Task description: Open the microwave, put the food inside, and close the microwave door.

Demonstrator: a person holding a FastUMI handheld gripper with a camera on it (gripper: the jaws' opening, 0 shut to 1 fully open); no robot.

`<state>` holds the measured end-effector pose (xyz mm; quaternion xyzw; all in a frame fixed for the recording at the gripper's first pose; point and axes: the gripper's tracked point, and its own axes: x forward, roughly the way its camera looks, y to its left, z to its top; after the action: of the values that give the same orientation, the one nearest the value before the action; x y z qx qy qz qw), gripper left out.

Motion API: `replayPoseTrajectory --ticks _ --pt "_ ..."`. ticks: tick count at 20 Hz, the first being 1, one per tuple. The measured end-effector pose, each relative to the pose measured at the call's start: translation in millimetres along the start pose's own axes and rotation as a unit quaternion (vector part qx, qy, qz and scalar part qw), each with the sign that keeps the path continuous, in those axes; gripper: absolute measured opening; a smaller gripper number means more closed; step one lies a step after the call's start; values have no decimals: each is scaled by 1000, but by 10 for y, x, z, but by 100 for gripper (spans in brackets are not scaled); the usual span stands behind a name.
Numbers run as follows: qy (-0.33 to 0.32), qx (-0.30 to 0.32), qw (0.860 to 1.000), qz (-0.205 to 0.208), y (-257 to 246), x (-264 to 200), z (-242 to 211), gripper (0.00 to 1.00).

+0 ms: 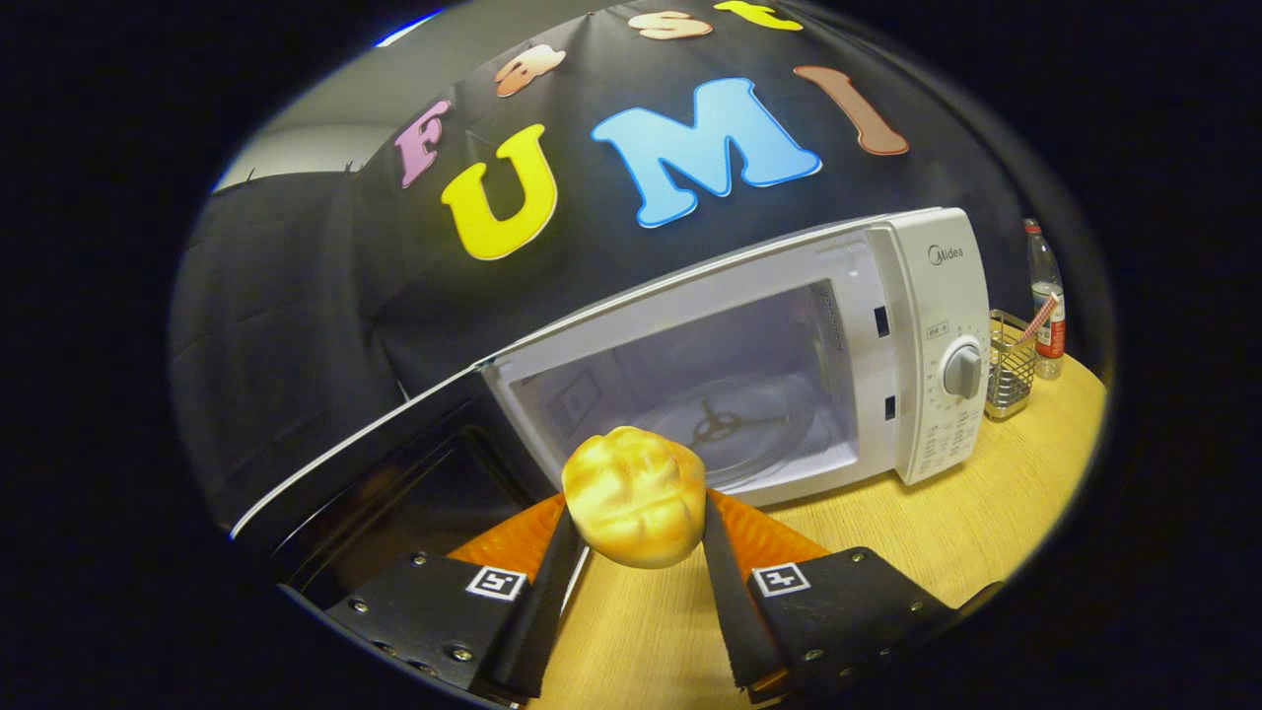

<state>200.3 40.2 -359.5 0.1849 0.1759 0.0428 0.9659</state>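
Between my fingers: my gripper [636,537] is closed onto the bread roll [634,496], one finger pressed to each side of it, so the roll is held up off the table [907,532].
Just ahead: the roll hangs in front of the microwave [789,355], near the lower lip of its opening and not yet inside.
Door: the microwave door [385,463] is swung wide open to the left of the fingers, lying low and dark.
Inside: the glass turntable [730,429] is bare, with room for the roll.
Beyond the microwave: a wire holder [1011,367] and a plastic bottle [1045,296] stand together on the table, just past the control panel with its dial [962,371].
Done so far: I judge opening finished and the food picked up.
Left to do: carry the roll in over the lip, set it on the turntable, let go, draw back, then push the door closed.
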Motion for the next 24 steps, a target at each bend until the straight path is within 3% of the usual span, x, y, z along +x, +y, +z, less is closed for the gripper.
replayPoseTrajectory --ticks 8,17,24 --pt "-34 87 993 -77 -284 927 98 69" --pt "-59 68 989 -116 -396 1493 46 69" --pt "-47 67 989 -121 -503 1567 -81 81"
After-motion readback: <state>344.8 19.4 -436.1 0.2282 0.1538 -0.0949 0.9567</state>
